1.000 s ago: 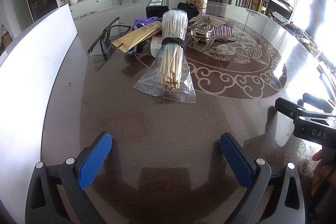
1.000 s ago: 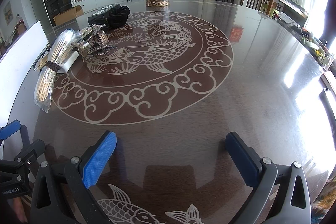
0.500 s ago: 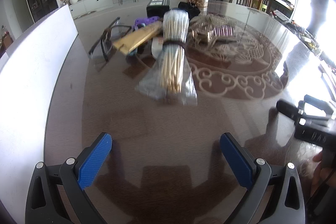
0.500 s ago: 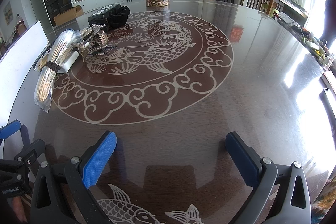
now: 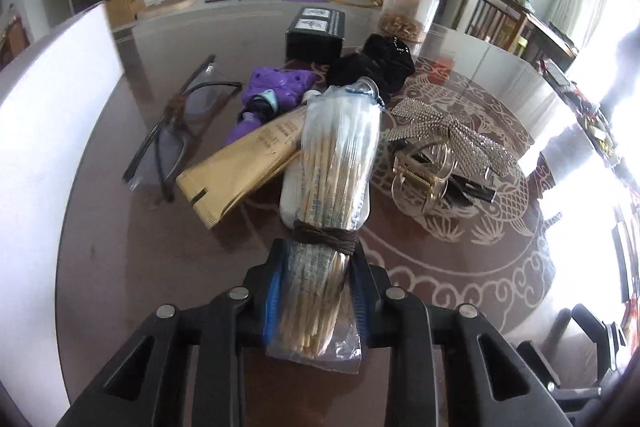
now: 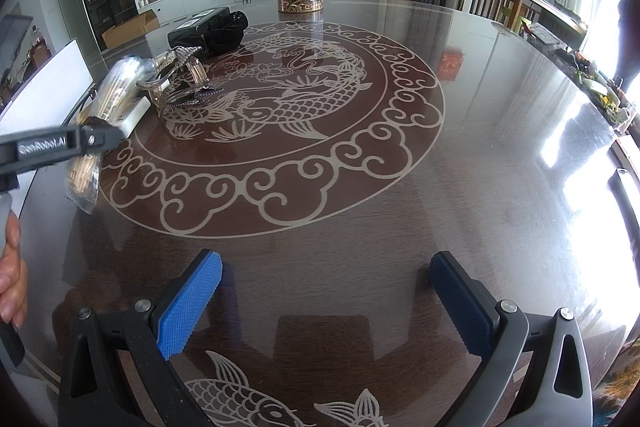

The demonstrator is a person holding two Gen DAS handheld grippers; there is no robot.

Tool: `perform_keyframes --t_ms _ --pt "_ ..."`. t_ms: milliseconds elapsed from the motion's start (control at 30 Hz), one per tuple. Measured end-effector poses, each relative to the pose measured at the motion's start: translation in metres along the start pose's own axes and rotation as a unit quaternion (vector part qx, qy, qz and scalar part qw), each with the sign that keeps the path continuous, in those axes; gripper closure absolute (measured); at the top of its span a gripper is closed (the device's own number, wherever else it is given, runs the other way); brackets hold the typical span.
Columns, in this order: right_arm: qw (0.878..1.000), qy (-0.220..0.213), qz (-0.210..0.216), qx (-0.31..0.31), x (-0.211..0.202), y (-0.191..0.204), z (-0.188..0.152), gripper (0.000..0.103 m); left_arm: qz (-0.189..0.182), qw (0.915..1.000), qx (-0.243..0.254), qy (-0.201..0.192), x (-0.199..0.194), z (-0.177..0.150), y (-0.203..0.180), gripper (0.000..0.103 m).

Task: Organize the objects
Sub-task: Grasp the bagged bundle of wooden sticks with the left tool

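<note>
Left wrist view: my left gripper [image 5: 314, 297] was closed on the bagged bundle of wooden sticks [image 5: 334, 187], crinkly clear plastic cinched by a dark cord, its far end apparently resting on the clutter beside the gold tube [image 5: 240, 171]. Sorting had barely begun.

Right wrist view: my right gripper [image 6: 324, 301] stood wide and empty over the glossy table [image 6: 500, 155], well apart from the bundle.

One bagged bundle of sticks [image 5: 336, 163], one gold tube [image 5: 240, 167], one pair of glasses [image 5: 172, 131]. One clear jar [image 5: 412, 7], one black box [image 5: 316, 35], one purple bag [image 5: 276, 87].
</note>
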State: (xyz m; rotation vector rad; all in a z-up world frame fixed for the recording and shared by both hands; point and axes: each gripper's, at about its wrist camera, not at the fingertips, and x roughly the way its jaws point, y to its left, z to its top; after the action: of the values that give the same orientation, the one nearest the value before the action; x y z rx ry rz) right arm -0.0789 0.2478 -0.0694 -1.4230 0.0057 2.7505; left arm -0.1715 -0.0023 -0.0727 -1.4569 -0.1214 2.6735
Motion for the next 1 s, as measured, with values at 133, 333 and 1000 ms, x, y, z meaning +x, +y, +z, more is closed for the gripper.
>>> perform_keyframes --t_ms 133,333,1000 --pt "1.000 0.000 0.000 0.000 0.000 -0.001 0.000 0.000 0.000 0.9996 -0.028 -0.005 -0.036 -0.045 0.013 0.075" --pt "1.000 0.000 0.000 0.000 0.000 -0.001 0.000 0.000 0.021 0.9997 -0.012 0.004 -0.051 -0.079 0.026 0.044" --pt "1.000 0.000 0.000 0.000 0.000 0.000 0.000 0.000 0.067 0.9975 0.002 -0.023 -0.036 -0.079 0.038 0.000"
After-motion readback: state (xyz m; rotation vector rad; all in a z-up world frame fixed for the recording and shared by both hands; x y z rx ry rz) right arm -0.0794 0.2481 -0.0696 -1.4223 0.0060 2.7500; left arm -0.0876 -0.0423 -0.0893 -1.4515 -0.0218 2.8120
